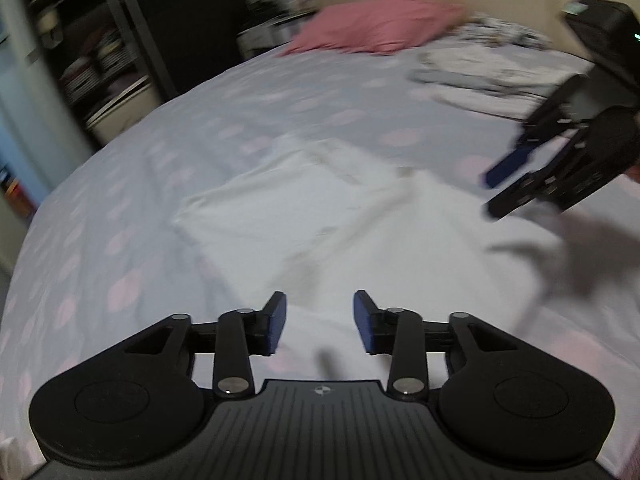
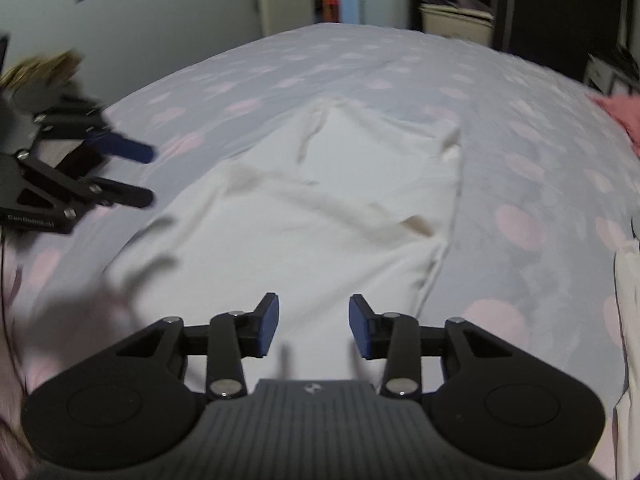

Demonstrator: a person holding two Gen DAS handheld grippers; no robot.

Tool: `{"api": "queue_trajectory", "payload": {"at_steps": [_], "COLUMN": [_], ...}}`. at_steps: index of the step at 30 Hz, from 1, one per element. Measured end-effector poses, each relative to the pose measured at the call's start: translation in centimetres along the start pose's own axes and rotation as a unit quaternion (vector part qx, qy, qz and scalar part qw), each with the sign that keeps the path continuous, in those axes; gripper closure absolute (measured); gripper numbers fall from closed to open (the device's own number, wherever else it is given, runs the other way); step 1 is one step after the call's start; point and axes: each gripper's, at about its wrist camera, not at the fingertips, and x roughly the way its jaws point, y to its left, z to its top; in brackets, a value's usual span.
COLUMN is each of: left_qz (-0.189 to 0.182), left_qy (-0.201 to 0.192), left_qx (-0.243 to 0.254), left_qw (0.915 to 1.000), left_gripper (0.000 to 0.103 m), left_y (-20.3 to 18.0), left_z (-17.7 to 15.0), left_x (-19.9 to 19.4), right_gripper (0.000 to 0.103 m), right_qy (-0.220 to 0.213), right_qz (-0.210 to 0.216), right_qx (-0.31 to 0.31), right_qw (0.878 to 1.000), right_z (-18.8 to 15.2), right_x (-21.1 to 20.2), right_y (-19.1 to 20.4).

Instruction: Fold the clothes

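Left wrist view: left gripper [image 1: 319, 322] up over the near edge of the white cloth [image 1: 304, 216], jaws wide apart, nothing between them. Cloth flat on the dotted bed [image 1: 120, 208]. Right gripper [image 1: 508, 188] off to the right, above the bed, jaws apart, empty. Pink pillow [image 1: 376, 26] far back.

Right wrist view: right gripper [image 2: 313, 326] over the cloth [image 2: 320, 208], jaws wide, empty. Left gripper [image 2: 146, 176] at the left, jaws apart, just beside the cloth's edge.

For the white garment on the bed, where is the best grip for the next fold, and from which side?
Probably a corner of the white garment, near the edge closest to the right gripper, approached low from that near side. It lies flat on the bed, so only edges and corners offer fabric to pinch. Both grippers are open and empty.
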Motion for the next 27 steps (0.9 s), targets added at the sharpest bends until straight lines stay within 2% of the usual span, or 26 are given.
{"api": "queue_trajectory", "payload": {"at_steps": [3,6,8,11,18,22,25,27], "left_qz": [-0.021,-0.027,-0.012,0.015,0.067,0.097,0.111,0.122], "left_qy": [0.006,0.014,0.020,0.031,0.056,0.064,0.069,0.066], "left_qx": [0.053,0.094,0.130,0.168,0.218,0.271,0.291,0.310], "left_qw": [0.9984,0.9951,0.9912,0.9852,0.9721,0.9556,0.9478,0.9406], "left_gripper": [0.062,0.062,0.061,0.061,0.061,0.061,0.061,0.061], "left_y": [-3.7,-6.6,-8.3,-9.5,-9.7,-10.0,-10.3,-10.6], "left_z": [-0.6,-1.5,-2.2,-3.6,-6.0,-7.3,-8.2,-8.5], "left_x": [-0.2,0.2,0.7,1.3,3.3,4.1,4.5,4.9], "right_gripper": [0.057,0.054,0.043,0.042,0.044,0.048,0.051,0.051], "right_qy": [0.003,0.011,0.014,0.019,0.045,0.049,0.052,0.050], "right_qz": [0.005,0.015,0.006,-0.017,-0.101,-0.128,-0.152,-0.155], "right_qx": [-0.044,-0.076,-0.106,-0.155,-0.267,-0.303,-0.339,-0.347], "right_qw": [0.999,0.997,0.994,0.988,0.957,0.943,0.927,0.924], "right_z": [-2.0,-3.7,-4.7,-5.9,-8.2,-8.8,-9.3,-9.5], "right_x": [-0.9,-1.1,-1.0,-0.7,1.1,1.8,2.5,2.9], "right_y": [2.6,4.7,5.9,7.2,7.7,7.6,7.6,7.5]}}
